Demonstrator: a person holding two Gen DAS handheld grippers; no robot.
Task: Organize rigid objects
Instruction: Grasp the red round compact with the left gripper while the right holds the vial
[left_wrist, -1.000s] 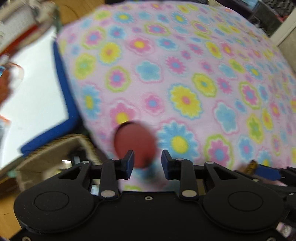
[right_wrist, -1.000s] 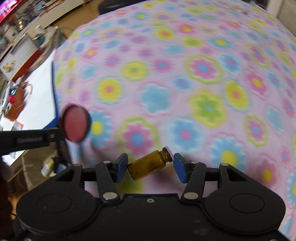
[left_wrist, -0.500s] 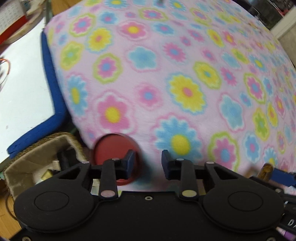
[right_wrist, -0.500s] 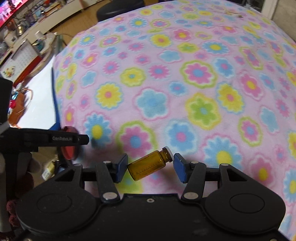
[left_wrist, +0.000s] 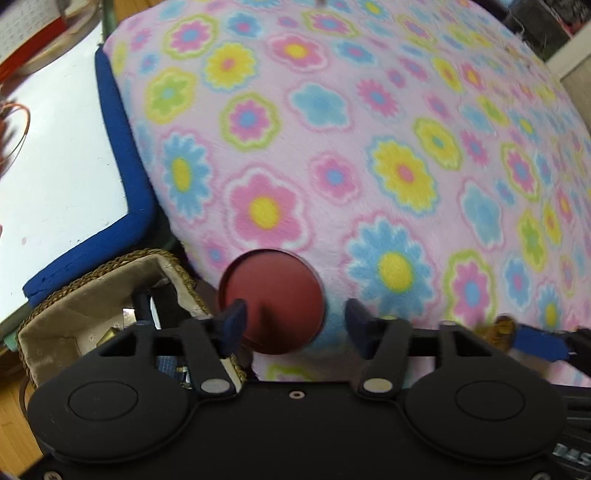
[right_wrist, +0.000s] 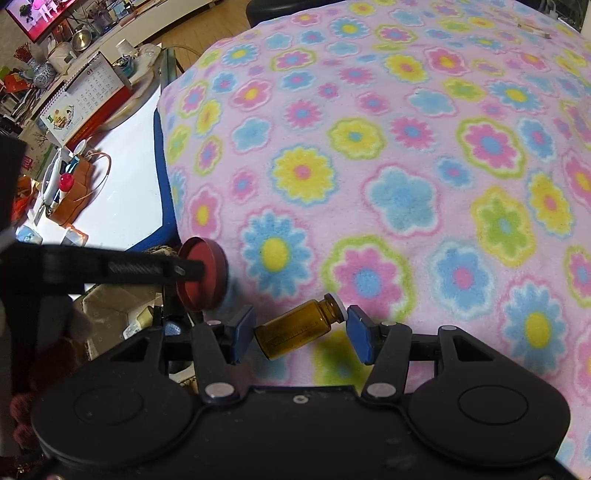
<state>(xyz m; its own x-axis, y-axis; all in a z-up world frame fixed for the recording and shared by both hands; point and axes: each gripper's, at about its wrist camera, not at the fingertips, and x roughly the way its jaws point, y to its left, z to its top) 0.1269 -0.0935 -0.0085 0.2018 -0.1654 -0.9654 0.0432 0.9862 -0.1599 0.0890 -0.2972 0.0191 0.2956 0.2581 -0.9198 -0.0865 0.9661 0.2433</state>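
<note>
A round red lid (left_wrist: 271, 300) hangs between the fingers of my left gripper (left_wrist: 293, 323), at the edge of the flowered blanket and just right of a woven basket (left_wrist: 92, 295). The jaws stand wide apart and the right finger does not touch the lid. In the right wrist view the lid (right_wrist: 202, 273) stands on edge at the left gripper's tip. My right gripper (right_wrist: 300, 330) is shut on a small amber glass vial (right_wrist: 297, 328), held crosswise above the blanket. The vial's end also shows in the left wrist view (left_wrist: 498, 330).
The pink flowered blanket (right_wrist: 369, 166) covers a bed ahead. The lined basket holds several small items (left_wrist: 159, 325). A white table with a blue edge (left_wrist: 122, 147) lies left, with a calendar (right_wrist: 88, 96) and an orange bag (right_wrist: 74, 192) on it.
My left gripper's jaws have opened wider around the red lid, which has shifted near the basket's edge. The right gripper has held the vial steady.
</note>
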